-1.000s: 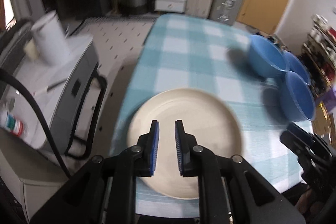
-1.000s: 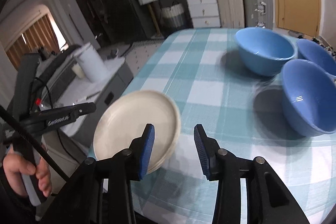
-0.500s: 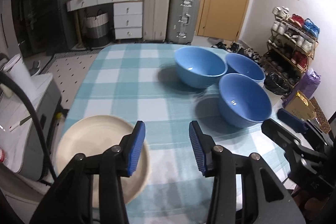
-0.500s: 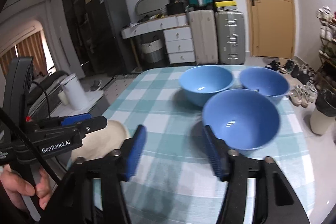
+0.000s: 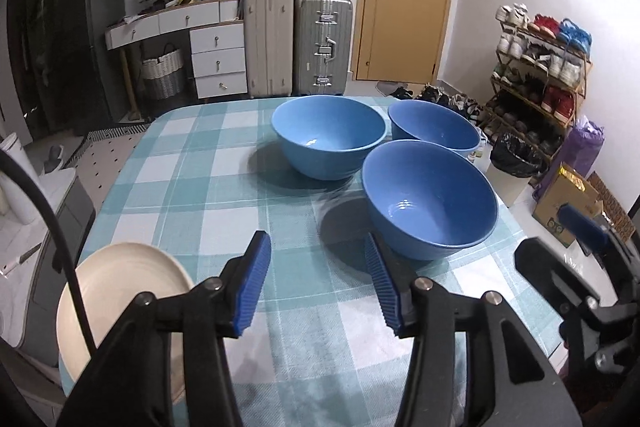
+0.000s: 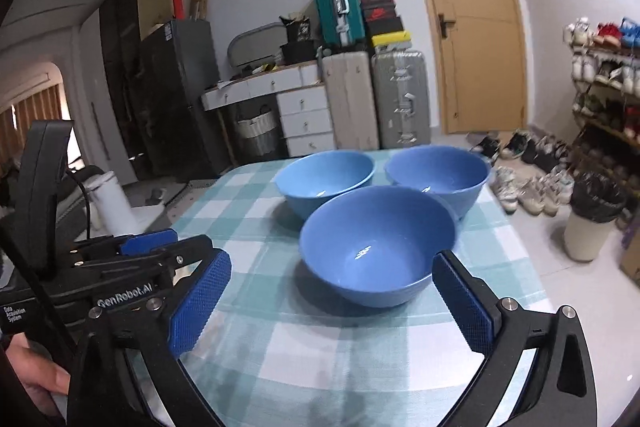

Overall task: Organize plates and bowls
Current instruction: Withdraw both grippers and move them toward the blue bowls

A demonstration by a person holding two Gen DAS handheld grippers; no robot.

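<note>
While both jaw sets have just been opening, neither has anything between its pads: the right gripper (image 6: 332, 303) stands spread very wide, and the left gripper (image 5: 318, 285) is parted to a moderate gap over bare checked tablecloth (image 5: 192, 195). Taking the nearest blue bowl (image 6: 376, 245) as the landmark, the right gripper sits just short of it and facing it, its pads on either side of the bowl's near wall but apart from it. In the left wrist view that same bowl (image 5: 430, 201) lies just ahead and to the right of the left gripper's right finger, which overlaps the bowl's base in the picture; contact cannot be confirmed. A second blue bowl (image 5: 328, 137) stands behind and to the left of the landmark bowl, close to it. A third blue bowl (image 5: 434, 127) stands directly behind it, near the far right table edge. All three are upright and separate, none nested. A cream plate (image 5: 120, 291) rests well to the left of the landmark bowl, at the near left corner of the table, partly hidden behind the left gripper's arm and a black cable (image 5: 48, 211). A person's hand (image 6: 36, 383) grips the left tool's handle at the lower left of the right wrist view.
</note>
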